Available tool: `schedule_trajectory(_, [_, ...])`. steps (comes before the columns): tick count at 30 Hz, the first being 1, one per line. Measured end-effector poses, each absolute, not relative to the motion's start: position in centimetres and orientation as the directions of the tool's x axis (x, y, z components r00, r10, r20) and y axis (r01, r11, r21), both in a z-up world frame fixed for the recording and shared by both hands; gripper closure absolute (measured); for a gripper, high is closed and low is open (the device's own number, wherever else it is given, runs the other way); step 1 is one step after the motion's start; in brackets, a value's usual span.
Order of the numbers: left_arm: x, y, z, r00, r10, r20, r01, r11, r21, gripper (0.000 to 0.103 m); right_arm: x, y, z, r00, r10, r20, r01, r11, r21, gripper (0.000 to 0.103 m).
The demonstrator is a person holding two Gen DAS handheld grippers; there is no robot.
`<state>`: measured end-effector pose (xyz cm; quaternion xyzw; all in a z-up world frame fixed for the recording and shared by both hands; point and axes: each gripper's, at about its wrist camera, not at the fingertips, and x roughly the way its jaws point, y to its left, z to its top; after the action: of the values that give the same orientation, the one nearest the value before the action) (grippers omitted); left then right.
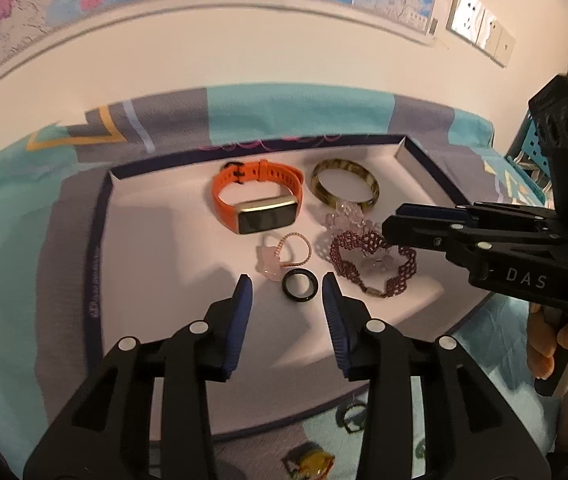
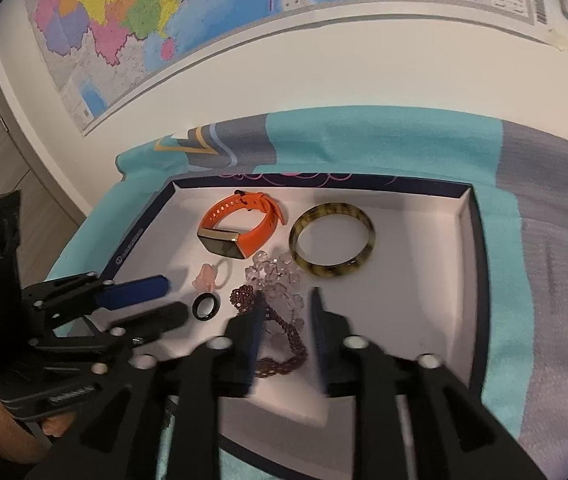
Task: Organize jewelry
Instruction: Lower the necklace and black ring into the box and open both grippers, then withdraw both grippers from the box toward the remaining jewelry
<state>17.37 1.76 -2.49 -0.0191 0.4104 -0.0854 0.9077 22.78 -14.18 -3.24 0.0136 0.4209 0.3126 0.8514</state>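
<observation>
A white tray with a dark blue rim [image 1: 100, 240] [image 2: 472, 260] holds an orange smart band [image 1: 260, 196] [image 2: 240, 228], a mottled bangle [image 1: 344, 184] [image 2: 332, 240], a pink charm ring [image 1: 284, 256] [image 2: 208, 276], clear pink crystal beads [image 1: 348, 216] [image 2: 276, 276], a purple beaded bracelet [image 1: 368, 264] [image 2: 284, 356] and a black ring [image 1: 300, 286] [image 2: 205, 307]. My left gripper [image 1: 287, 284] [image 2: 178, 300] is open, with the black ring just ahead between its tips, untouched. My right gripper [image 2: 288, 300] [image 1: 394, 222] stands open over the purple bracelet, which lies between its fingers.
The tray lies on a teal and grey patterned cloth [image 1: 24, 280] [image 2: 544, 200] against a white wall with a map [image 2: 132, 20]. Wall sockets [image 1: 480, 28] and a blue basket [image 1: 532, 140] are at the right. A person's hand [image 1: 564, 340] holds the right gripper's handle.
</observation>
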Motion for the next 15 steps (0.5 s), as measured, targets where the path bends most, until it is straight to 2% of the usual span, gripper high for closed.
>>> schedule_trajectory(8, [13.0,2.6,-0.3,0.707,-0.170,-0.686,0.166,0.983,-0.072,0.060,19.9,-15.5,-1.6,0.478,0.557,-0.679,-0.547,0.794,0.266,0.066])
schedule_trajectory(15, [9.4,2.8,-0.5,0.711,-0.194,-0.676,0.198,0.978,-0.071,0.058,14.8,-15.7,-1.0,0.464,0.581,-0.669,-0.623,0.751,0.219,0.066])
